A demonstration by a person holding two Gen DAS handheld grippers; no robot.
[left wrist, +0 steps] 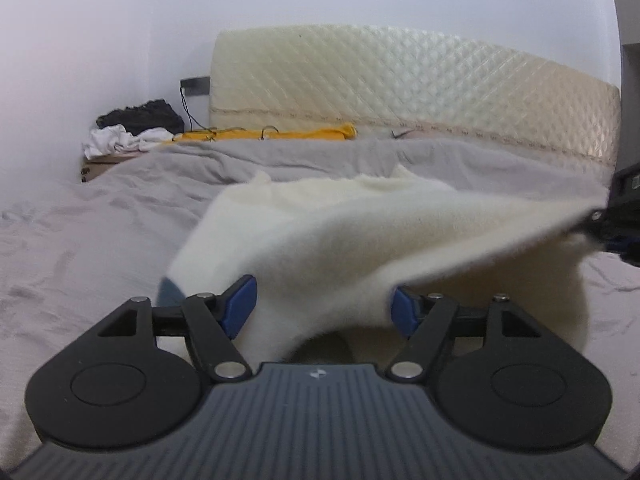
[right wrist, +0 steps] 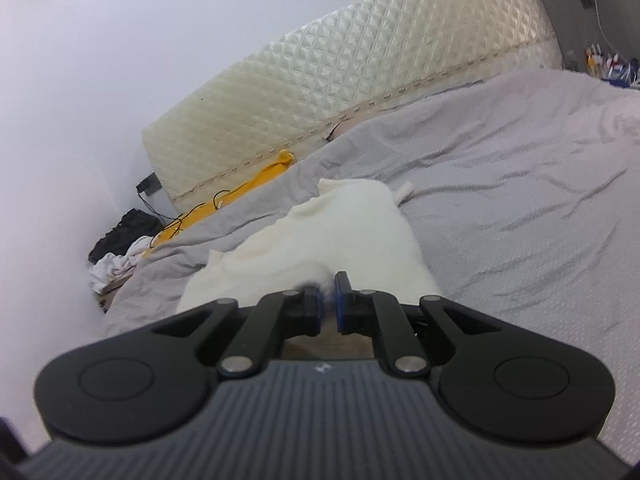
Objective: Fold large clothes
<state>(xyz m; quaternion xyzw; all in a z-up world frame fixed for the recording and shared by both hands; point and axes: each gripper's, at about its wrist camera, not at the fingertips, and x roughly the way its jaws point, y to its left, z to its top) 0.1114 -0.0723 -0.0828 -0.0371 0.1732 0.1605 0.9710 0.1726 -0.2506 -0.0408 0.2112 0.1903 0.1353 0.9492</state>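
Right claw (right wrist: 328,300) was pinched tight on an edge of the cream garment (right wrist: 340,236), w/ fabric caught between the blue pads. Left claw (left wrist: 322,308) stood wide apart, cloth draped between its fingers but not gripped. Garment hung partly lifted over the grey bed (right wrist: 520,200) (far end resting on it). Fold looked early: no tidy fold visible yet, most work left.

Cream fleece garment (left wrist: 340,236), partly lifted.
Soft, fuzzy and rumpled, one edge raised off the grey bed (left wrist: 100,216), the rest trailing toward the bed's far edge.
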